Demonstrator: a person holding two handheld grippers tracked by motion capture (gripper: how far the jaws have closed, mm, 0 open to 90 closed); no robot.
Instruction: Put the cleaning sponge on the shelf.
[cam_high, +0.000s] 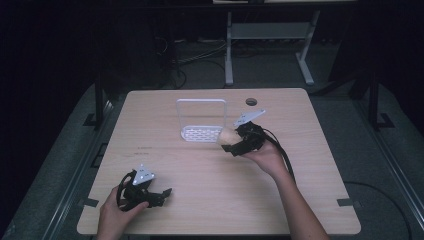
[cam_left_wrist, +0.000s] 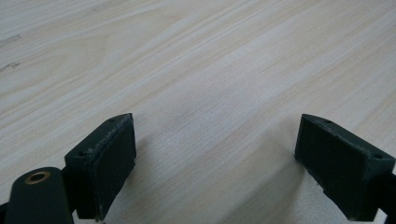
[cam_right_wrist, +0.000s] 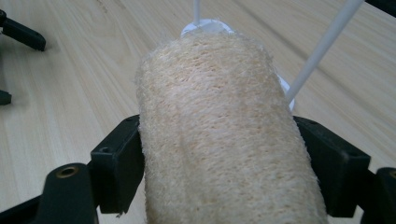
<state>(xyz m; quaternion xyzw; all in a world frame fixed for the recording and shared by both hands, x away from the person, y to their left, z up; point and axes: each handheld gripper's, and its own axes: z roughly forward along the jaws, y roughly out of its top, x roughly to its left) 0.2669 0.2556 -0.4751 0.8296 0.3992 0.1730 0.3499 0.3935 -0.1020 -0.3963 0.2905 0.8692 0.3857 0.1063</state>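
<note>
A tan loofah sponge (cam_right_wrist: 219, 130), rough and cylinder-shaped, is clamped between the black jaws of my right gripper (cam_right_wrist: 219, 163). In the high view the loofah (cam_high: 226, 135) pokes out of the right gripper (cam_high: 231, 144) just right of a white wire rack (cam_high: 201, 120) at the table's middle. The rack's thin white rods (cam_right_wrist: 322, 46) rise right behind the loofah. My left gripper (cam_high: 161, 194) rests near the table's front left, far from the rack. Its jaws (cam_left_wrist: 215, 163) stand wide open over bare wood.
The light wooden table (cam_high: 210, 200) has a round cable hole (cam_high: 251, 101) near its far edge. A desk frame (cam_high: 270, 45) and cables lie on the dark floor beyond. Parts of the other gripper (cam_right_wrist: 23, 35) sit at the upper left of the right gripper view.
</note>
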